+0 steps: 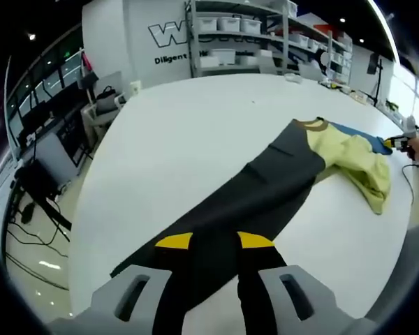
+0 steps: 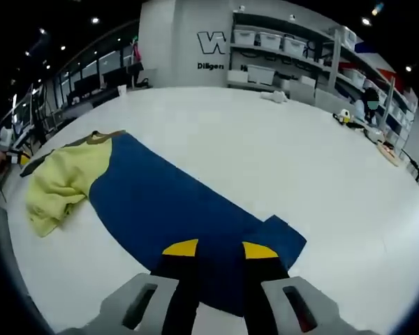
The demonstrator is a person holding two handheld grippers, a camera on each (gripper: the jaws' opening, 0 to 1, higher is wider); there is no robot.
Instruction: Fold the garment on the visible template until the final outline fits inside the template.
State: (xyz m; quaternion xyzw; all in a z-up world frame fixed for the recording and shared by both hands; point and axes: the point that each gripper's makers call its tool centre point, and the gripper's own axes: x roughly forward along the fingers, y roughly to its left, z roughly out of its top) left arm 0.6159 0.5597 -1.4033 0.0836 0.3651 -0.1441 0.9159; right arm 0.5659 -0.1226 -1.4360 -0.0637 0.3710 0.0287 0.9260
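Each gripper has the same build. The left gripper (image 1: 214, 244) has two black fingers (image 1: 176, 279) with yellow tips, rising from pale grey moulded blocks, each block cut by a slanted slot. The right gripper (image 2: 218, 251) matches it: black fingers (image 2: 181, 279), yellow tips, grey slotted blocks at their base.

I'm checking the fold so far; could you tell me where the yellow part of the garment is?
The yellow part lies bunched on the white table at the garment's far end, at left in the right gripper view and right of centre in the left gripper view, adjoining the blue panel.
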